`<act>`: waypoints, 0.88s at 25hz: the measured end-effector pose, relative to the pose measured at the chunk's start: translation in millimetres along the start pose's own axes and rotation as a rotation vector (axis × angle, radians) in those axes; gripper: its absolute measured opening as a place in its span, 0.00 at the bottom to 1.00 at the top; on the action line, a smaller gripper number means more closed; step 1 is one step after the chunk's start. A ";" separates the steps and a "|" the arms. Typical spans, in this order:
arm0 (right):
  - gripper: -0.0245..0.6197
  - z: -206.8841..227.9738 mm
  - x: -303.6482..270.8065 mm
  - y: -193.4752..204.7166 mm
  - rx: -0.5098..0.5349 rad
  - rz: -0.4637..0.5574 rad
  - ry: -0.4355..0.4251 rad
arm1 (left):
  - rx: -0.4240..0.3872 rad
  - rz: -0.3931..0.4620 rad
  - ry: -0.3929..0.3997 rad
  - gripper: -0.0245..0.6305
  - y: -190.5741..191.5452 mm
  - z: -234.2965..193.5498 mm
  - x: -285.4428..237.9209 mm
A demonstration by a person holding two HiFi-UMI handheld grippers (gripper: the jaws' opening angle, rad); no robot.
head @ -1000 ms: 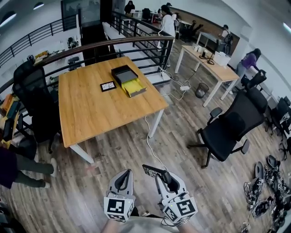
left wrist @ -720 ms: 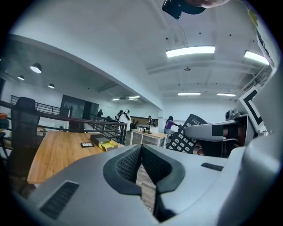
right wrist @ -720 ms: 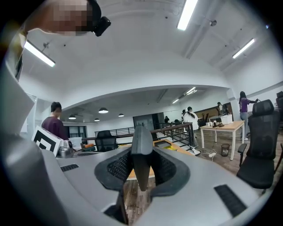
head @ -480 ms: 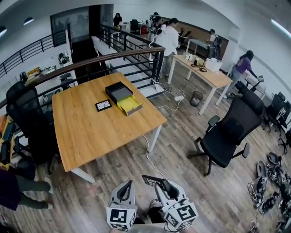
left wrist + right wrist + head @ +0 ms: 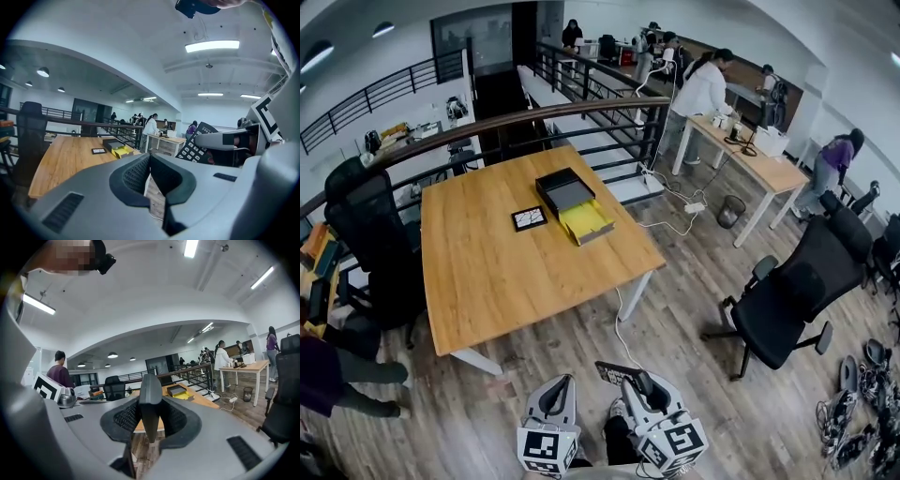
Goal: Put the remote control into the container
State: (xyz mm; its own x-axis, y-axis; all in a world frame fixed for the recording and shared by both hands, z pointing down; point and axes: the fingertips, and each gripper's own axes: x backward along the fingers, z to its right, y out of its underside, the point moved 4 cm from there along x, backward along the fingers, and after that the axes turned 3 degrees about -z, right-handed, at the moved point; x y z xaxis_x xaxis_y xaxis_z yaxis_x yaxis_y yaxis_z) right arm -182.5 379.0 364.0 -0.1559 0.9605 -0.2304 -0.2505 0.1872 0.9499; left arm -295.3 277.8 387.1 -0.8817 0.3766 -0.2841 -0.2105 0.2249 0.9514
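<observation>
Holding the remote control (image 5: 151, 397) edge-on, clamped between the fingers of the right gripper (image 5: 635, 382), we note the left gripper (image 5: 559, 384) just beside it, fingers pressed together on nothing, and the black-and-yellow container (image 5: 575, 204) well ahead of both fingertips on the wooden table (image 5: 497, 272).

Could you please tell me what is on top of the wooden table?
On the table lie a black box, a yellow tray touching it, and a small card. The box's inside is too far off to make out.
</observation>
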 end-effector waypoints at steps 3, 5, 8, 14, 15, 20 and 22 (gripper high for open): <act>0.23 31.1 -20.8 -5.4 -0.007 -0.013 -0.004 | 0.001 0.000 -0.008 0.06 -9.5 -0.5 -36.8; 0.23 54.7 -35.4 -11.2 -0.007 -0.015 -0.010 | -0.004 0.003 -0.011 0.06 -18.9 1.5 -62.9; 0.23 87.3 -55.0 -21.6 -0.019 -0.008 -0.018 | -0.027 -0.004 -0.022 0.06 -27.7 5.9 -98.6; 0.23 139.9 -87.2 -41.8 0.002 0.014 -0.069 | -0.044 0.018 -0.064 0.06 -49.7 17.0 -160.6; 0.23 146.8 -91.3 -43.8 0.002 0.014 -0.077 | -0.049 0.017 -0.073 0.06 -51.9 19.0 -166.8; 0.23 176.4 -106.2 -56.7 0.001 0.018 -0.102 | -0.006 0.013 -0.118 0.06 -57.0 23.3 -187.9; 0.23 183.7 -112.4 -59.2 -0.012 0.016 -0.114 | 0.001 0.013 -0.140 0.06 -59.1 22.3 -190.9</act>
State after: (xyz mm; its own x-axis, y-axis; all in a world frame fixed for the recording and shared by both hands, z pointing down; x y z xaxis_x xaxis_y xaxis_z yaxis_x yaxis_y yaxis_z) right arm 25.4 297.7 372.6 -0.0503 0.9807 -0.1890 -0.2607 0.1698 0.9504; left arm -105.1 212.6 382.5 -0.8170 0.5008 -0.2857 -0.1993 0.2197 0.9550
